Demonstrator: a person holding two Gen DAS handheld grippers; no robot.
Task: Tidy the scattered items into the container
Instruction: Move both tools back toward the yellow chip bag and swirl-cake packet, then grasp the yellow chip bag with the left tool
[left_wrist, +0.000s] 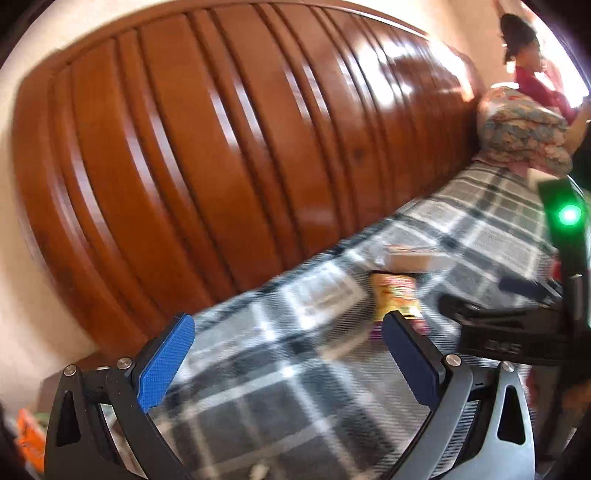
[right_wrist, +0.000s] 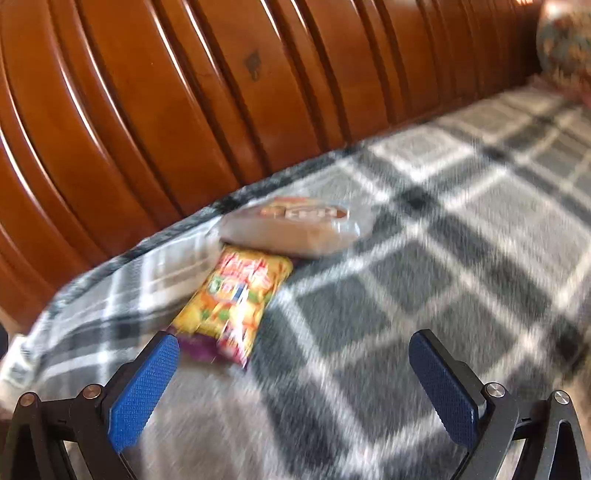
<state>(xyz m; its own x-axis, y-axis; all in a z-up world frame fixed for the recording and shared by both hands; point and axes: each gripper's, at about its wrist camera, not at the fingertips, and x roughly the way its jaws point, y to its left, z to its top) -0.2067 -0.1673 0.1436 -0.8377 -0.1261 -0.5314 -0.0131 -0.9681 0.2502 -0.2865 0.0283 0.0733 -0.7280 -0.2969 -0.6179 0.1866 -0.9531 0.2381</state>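
A yellow snack packet (right_wrist: 232, 302) lies on the grey plaid blanket (right_wrist: 424, 295), with a purple edge showing beneath its near end. A flat grey-brown packet (right_wrist: 291, 225) rests just behind it, touching its far end, close to the wooden backrest. My right gripper (right_wrist: 293, 350) is open and empty, the yellow packet just ahead of its left finger. My left gripper (left_wrist: 288, 332) is also open and empty above the blanket. From there the yellow packet (left_wrist: 397, 299) lies beyond its right finger, with the grey-brown packet (left_wrist: 410, 258) further back. No container is in view.
A ribbed brown wooden backrest (left_wrist: 221, 147) runs along the blanket's far side. A folded floral quilt (left_wrist: 524, 129) lies at the far end, with a person (left_wrist: 528, 55) behind it. A black device frame with a green light (left_wrist: 569, 215) fills the right. Something orange (left_wrist: 27, 435) shows bottom left.
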